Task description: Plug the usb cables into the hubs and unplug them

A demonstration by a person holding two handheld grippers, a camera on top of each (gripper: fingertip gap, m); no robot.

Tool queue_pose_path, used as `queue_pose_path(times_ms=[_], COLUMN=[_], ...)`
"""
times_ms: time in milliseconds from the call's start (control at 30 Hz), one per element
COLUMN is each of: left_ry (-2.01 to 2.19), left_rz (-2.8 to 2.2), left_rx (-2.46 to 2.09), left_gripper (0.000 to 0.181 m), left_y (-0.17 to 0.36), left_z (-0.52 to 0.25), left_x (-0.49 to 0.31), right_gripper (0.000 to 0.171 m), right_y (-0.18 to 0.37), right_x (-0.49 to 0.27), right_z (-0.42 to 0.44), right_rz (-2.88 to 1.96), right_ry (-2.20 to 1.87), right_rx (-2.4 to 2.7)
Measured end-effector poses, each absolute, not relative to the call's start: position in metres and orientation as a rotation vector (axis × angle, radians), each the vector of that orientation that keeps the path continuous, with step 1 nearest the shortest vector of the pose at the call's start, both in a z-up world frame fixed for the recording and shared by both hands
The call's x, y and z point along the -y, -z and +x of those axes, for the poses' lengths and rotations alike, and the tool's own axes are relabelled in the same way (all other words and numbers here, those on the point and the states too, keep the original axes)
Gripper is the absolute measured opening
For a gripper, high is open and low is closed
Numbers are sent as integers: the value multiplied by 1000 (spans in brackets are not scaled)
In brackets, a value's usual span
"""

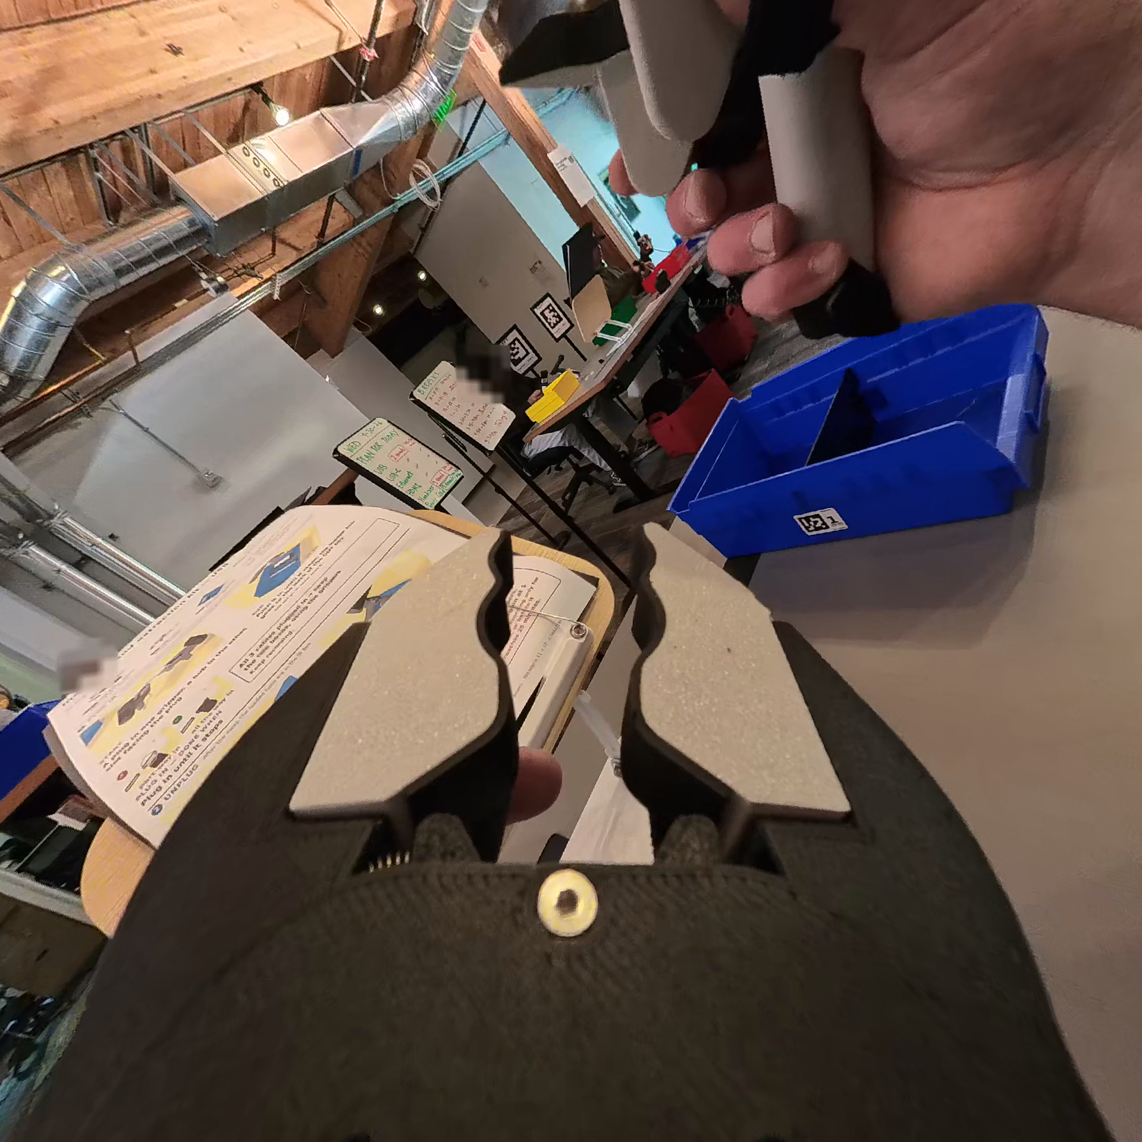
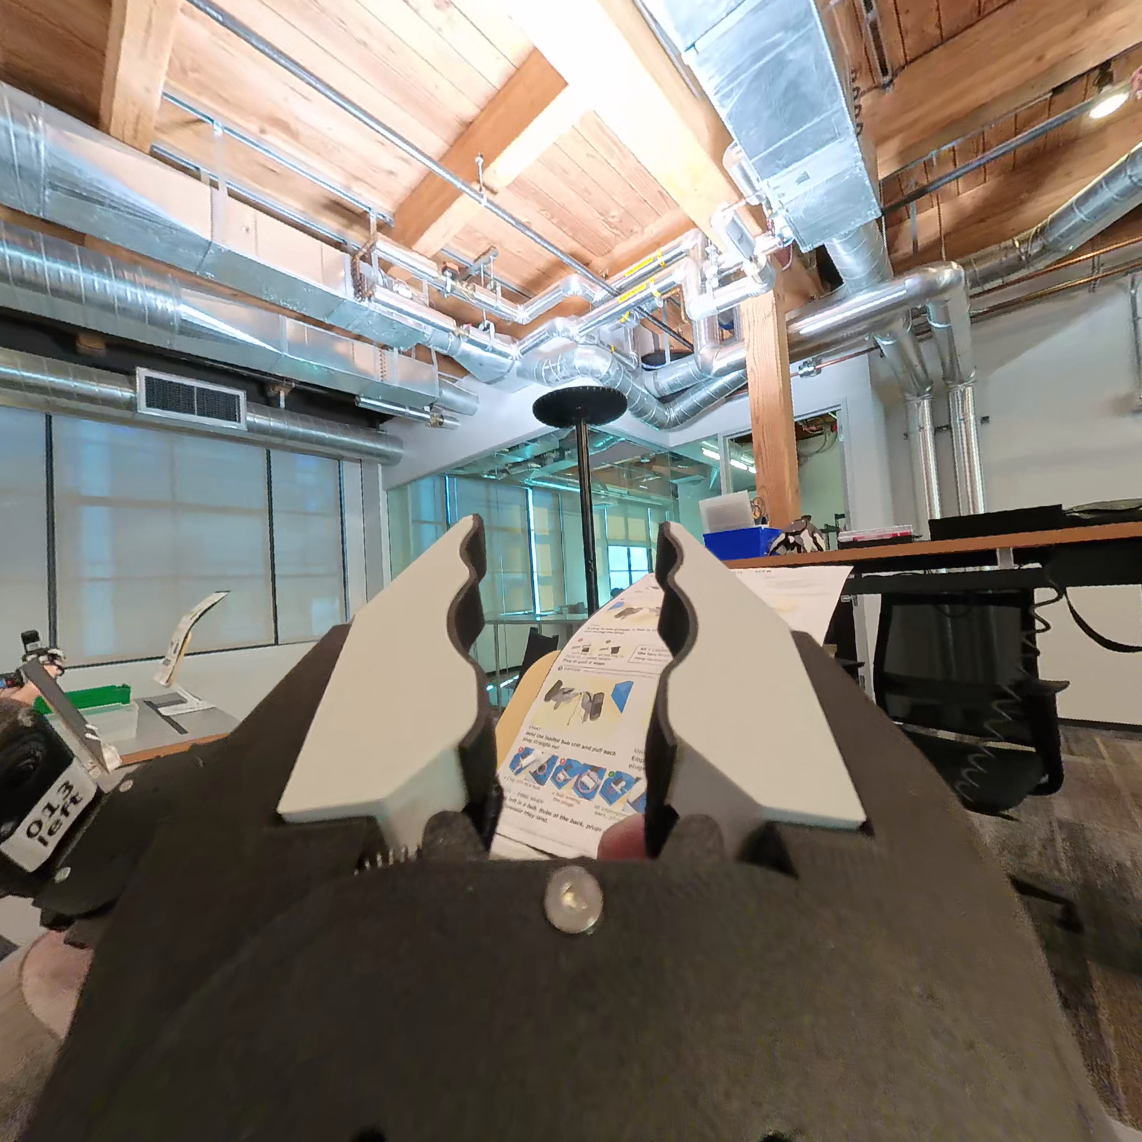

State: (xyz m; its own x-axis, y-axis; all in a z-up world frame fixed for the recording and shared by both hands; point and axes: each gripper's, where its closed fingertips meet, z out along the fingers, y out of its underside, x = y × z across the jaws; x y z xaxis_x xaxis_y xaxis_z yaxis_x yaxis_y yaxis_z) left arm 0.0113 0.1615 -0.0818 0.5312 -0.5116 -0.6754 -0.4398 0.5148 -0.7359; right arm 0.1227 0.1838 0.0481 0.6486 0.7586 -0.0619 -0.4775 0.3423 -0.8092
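The inside of the blue bin (image 1: 865, 445) is only partly shown, its near wall hiding the floor of both compartments, and no cable or hub can be made out in it. The instruction sheet (image 2: 581, 729) is largely covered by the right claw (image 2: 568, 550), and its lower edge is hidden. The hand (image 1: 964, 154) is cut off by the left wrist view's top and right edges.

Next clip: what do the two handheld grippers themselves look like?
Both match: the left gripper and right gripper have dark, textured, printed-looking bodies, pale grey faceted fingers with wavy black inner edges, and a round metal fastener at centre. A white label marks the left one's side.
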Motion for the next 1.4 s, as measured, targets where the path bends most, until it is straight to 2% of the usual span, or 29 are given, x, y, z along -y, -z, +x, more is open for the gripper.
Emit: queue_pose_path(times_ms=[400,967,1400], left_ry=[14,5,52], left_rz=[-1082,-1121,-1236], left_rx=[-1100,-1072,-1093], left_gripper=[36,38,39], left_y=[87,86,127], left_z=[12,-15,-6], left_x=[-173,-191,-209], right_gripper=[55,56,55], right_y=[-62,-54,34], right_x=[-191,-202,-247], right_z=[121,46,71], right_rz=[-833,-889,-1111], right_ry=[-928,-968,-843], right_rx=[270,344,308])
